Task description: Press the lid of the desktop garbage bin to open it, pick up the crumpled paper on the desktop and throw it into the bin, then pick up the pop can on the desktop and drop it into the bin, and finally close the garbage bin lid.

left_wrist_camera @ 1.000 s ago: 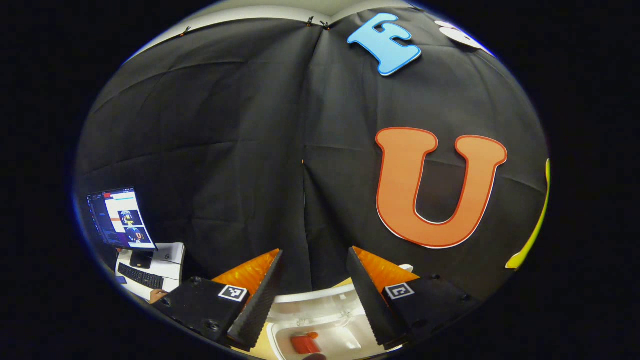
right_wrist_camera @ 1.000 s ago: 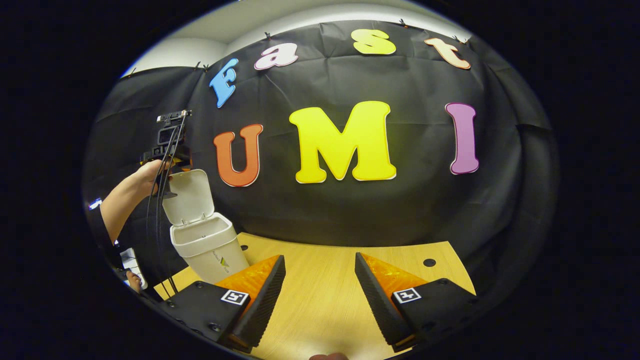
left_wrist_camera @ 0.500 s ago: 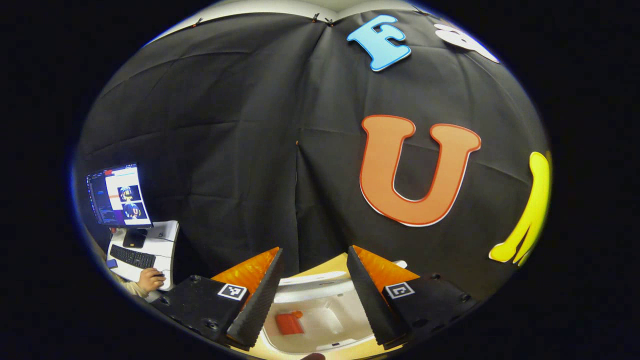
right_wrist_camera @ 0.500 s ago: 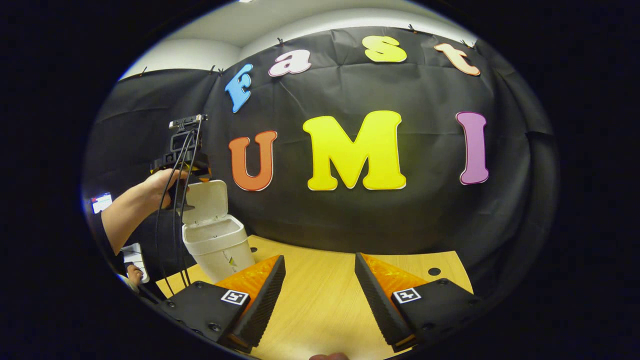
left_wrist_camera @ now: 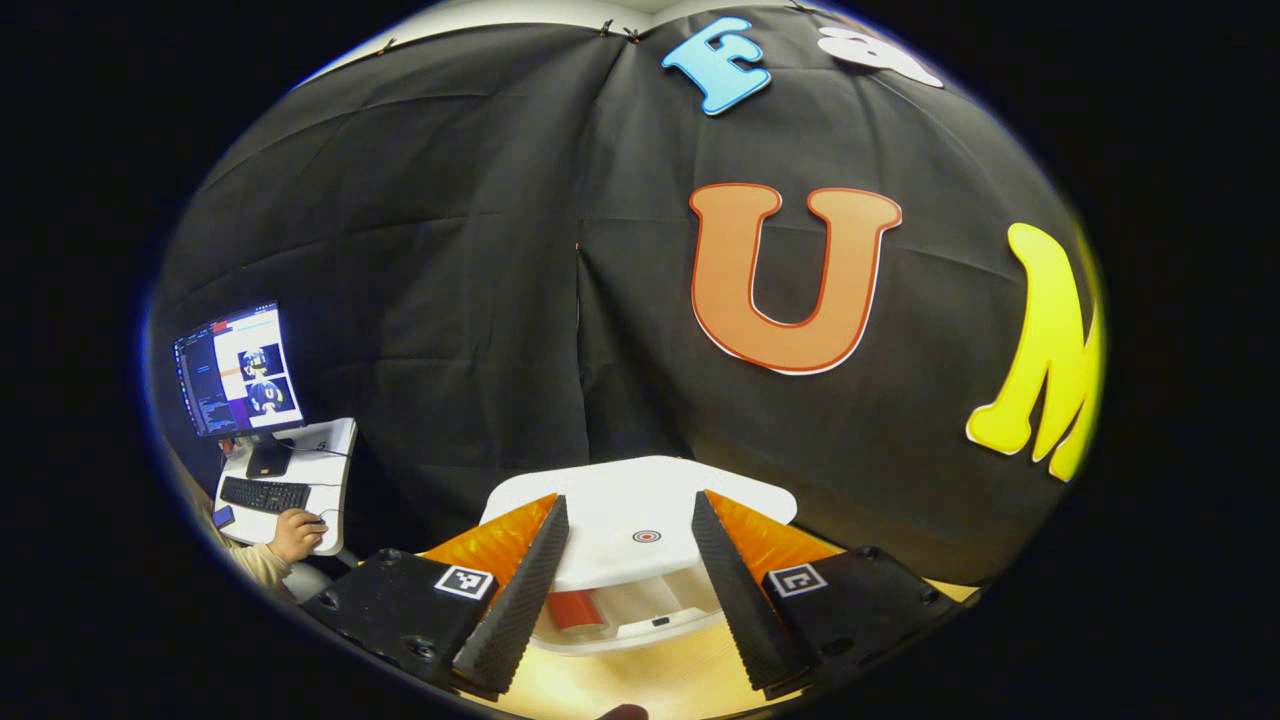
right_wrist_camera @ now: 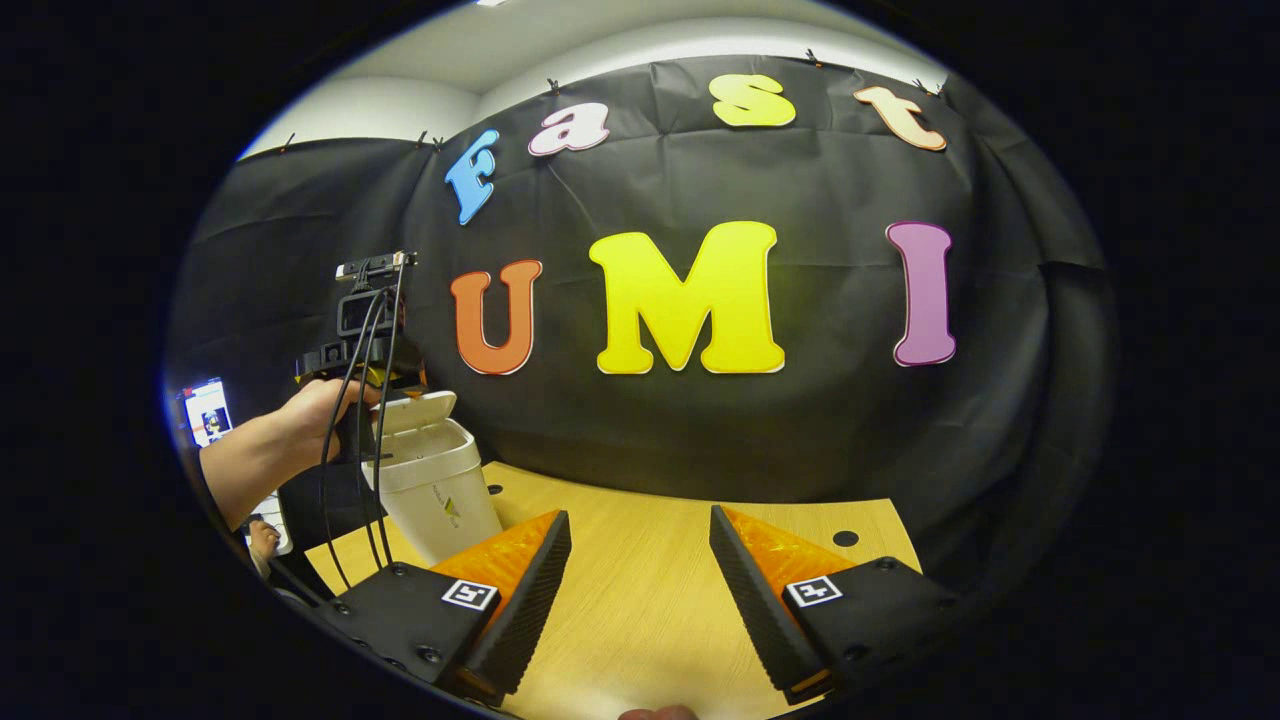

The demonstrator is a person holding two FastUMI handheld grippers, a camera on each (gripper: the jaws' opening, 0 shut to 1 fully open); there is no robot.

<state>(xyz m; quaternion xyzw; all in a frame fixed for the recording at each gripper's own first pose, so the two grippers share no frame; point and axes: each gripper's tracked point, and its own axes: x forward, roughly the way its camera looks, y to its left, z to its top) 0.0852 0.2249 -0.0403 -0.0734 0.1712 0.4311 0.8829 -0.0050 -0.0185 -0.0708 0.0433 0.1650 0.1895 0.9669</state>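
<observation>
White bin lid [left_wrist_camera: 640, 505] has swung nearly shut; both tools' fingers stay apart.

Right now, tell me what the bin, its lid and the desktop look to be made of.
Bin: apparently moulded plastic, off-white, smooth, faintly glossy walls.
Lid: seemingly the same plastic, white, with an even sheen and rounded edges.
Desktop: wood-look, pale with straight grain lines; whether laminate or solid wood cannot be told.
</observation>
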